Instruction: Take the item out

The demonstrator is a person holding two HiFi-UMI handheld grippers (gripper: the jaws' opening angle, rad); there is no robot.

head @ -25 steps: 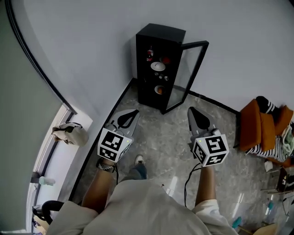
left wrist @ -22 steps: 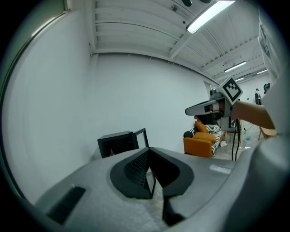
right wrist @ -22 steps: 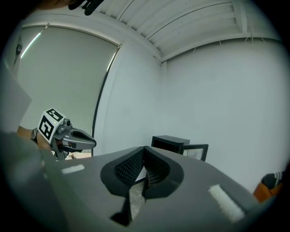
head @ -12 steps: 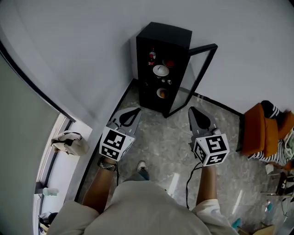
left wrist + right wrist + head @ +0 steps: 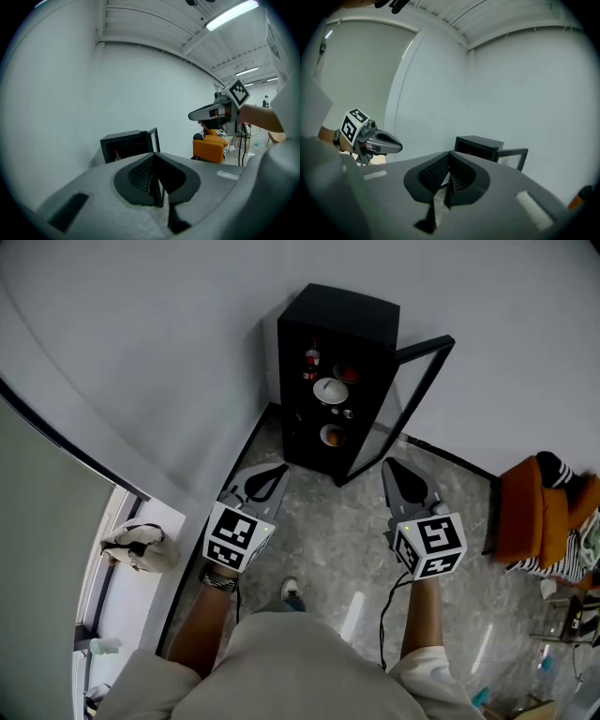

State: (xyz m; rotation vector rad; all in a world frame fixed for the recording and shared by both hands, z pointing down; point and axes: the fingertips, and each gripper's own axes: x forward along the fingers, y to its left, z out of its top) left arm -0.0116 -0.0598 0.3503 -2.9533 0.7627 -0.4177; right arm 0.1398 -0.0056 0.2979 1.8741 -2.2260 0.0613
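I've stepped in since a second ago. The black cabinet [image 5: 342, 307] looms bigger in the head view, and its glass door [image 5: 398, 411] has slid further right in the frame.

Nearest to me is my shoe [image 5: 292, 592] on the stone floor [image 5: 328, 521]. Next come the tongs, both held out level and well short of the cabinet. The left tongs [image 5: 277, 469] are closed tip to tip on nothing. The right tongs [image 5: 388, 465] are closed too, with nothing between the jaws.

Beyond them the cabinet stands open against the wall, and the pickings are on its shelves. There's a small bottle [image 5: 307, 360] up top with a red thing [image 5: 347, 372] beside it. A white bowl [image 5: 330, 390] sits just below, and an orange thing [image 5: 327, 435] lower down.

I can't tell yet which one is the item. My guess is the bowl. It looks stiff, glazed and slippery, and it would chip if dropped, so I'd pinch the near rim with one jaw inside and one outside. The bottle would likely tip easily, so I'd take it by the body, not the top.

Everything inside is tiny and dark, and the bottom shelf is lost in shadow. The left gripper view picks out only the bottle. The right gripper view gives me little more than the cabinet's top and door.
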